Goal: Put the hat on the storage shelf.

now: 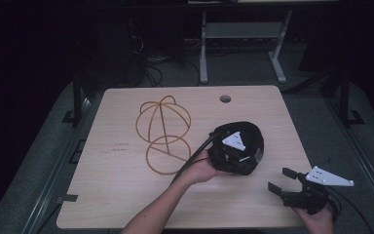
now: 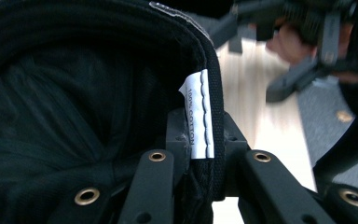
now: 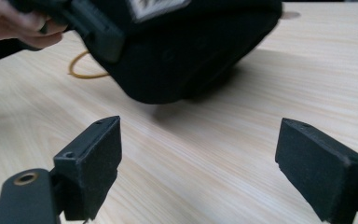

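Black cap pinched at its rim over a pale wood counter (image 1: 126,185) in a dark room.
The cap (image 1: 246,141) sits right of centre, its far side hidden; the wire cap frame (image 1: 164,134) lies at its 9 o'clock. The left gripper (image 2: 200,154) is clamped on the cap's rim beside a white cotton label (image 2: 198,114). At 5 o'clock, the right gripper (image 1: 282,179) hangs wide open, empty, near the counter's edge.

Left gripper (image 1: 233,146) clamped mid-table; right gripper (image 1: 283,180) wide apart, near edge.
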{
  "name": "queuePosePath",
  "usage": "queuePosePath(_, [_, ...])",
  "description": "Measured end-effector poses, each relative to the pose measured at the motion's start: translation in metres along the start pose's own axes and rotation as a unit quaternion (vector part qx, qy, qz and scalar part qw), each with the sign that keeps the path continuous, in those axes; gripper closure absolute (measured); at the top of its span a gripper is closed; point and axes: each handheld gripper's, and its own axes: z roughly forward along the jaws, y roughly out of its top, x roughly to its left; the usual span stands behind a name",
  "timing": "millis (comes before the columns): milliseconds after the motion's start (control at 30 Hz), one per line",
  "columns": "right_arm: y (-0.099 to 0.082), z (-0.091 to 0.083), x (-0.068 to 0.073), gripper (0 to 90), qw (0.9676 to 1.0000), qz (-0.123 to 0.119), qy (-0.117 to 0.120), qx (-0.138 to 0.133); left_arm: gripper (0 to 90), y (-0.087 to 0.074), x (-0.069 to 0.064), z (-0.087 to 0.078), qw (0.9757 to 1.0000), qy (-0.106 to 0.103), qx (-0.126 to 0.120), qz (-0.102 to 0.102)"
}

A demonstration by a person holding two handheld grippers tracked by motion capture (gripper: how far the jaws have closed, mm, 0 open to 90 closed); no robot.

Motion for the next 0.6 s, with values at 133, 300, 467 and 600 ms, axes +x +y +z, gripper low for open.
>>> queuePosePath(133, [0.003,0.006,0.010,15.8,0.9999,-0.013,0.009,-0.004,78.9,0.007,0.002,-0.008,0.9996,-0.009,-0.024,-0.011])
queuePosePath(300, [0.008,0.014,0.019,18.1,0.9994,-0.032,0.012,-0.008,78.9,0.018,0.002,-0.020,0.9983,-0.022,-0.051,-0.021])
queuePosePath(467, [0.014,0.018,0.027,21.7,0.9984,-0.052,0.004,-0.021,78.9,0.031,-0.001,-0.030,0.9963,-0.033,-0.075,-0.026])
queuePosePath(600, [0.017,0.019,0.032,25.9,0.9976,-0.060,-0.001,-0.036,78.9,0.037,-0.006,-0.033,0.9952,-0.045,-0.084,-0.023])
